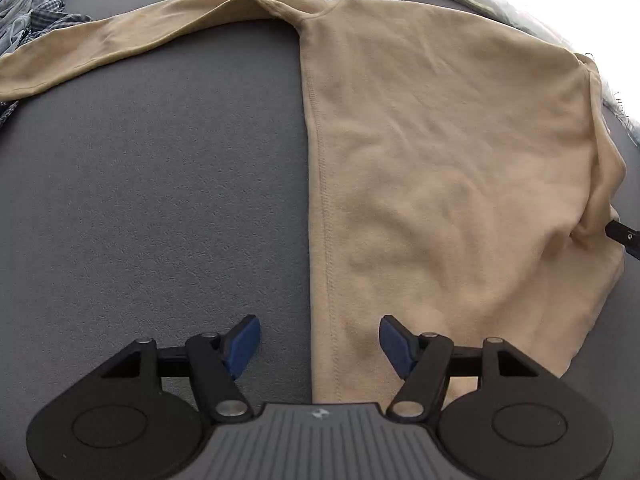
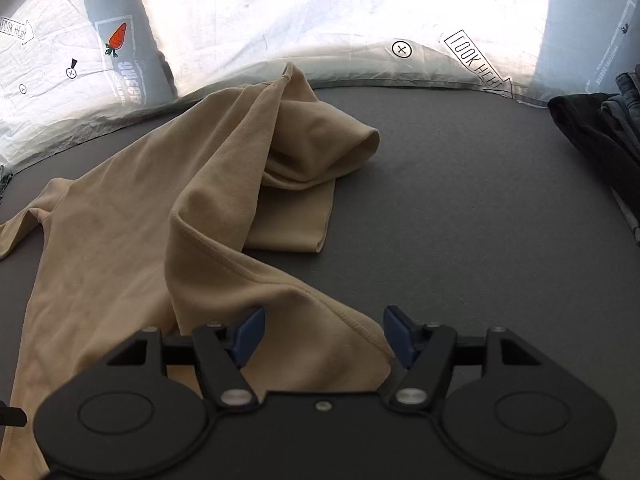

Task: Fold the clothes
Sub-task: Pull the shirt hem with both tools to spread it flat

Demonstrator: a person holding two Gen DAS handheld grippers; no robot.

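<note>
Grey tabletop [image 1: 152, 208] fills most of both views, finely textured, flat.

Tan long-sleeved shirt [image 1: 440, 160] lies on it, the largest thing here. From your left wrist view the body lies spread flat, its stitched side seam running straight down the middle of the frame; one sleeve [image 1: 120, 40] stretches out to the left, mostly flat with a low ridge near the shoulder. From your right wrist view the other side is untidy: the fabric rises in a fold, and the other sleeve [image 2: 304, 184] is doubled over itself, cuff end lying flat on the grey.

Pale printed sheet [image 2: 320, 20] along the far edge, marked with "LOOK HERE" arrows, small circled crosses and a carrot picture. Strongly lit, partly washed out.

Dark folded garments [image 2: 600, 132] at the right edge of the right wrist view, apart from the shirt. Crumpled checked cloth [image 1: 36, 8] in the far left corner of the left wrist view, near the sleeve's end.

Your left gripper [image 1: 320, 344] stands spread, straddling the side seam near the hem; blue pads clear of the cloth. Your right gripper [image 2: 324, 334] stands spread too, the shirt's lower corner lying between the pads, not pinched.
</note>
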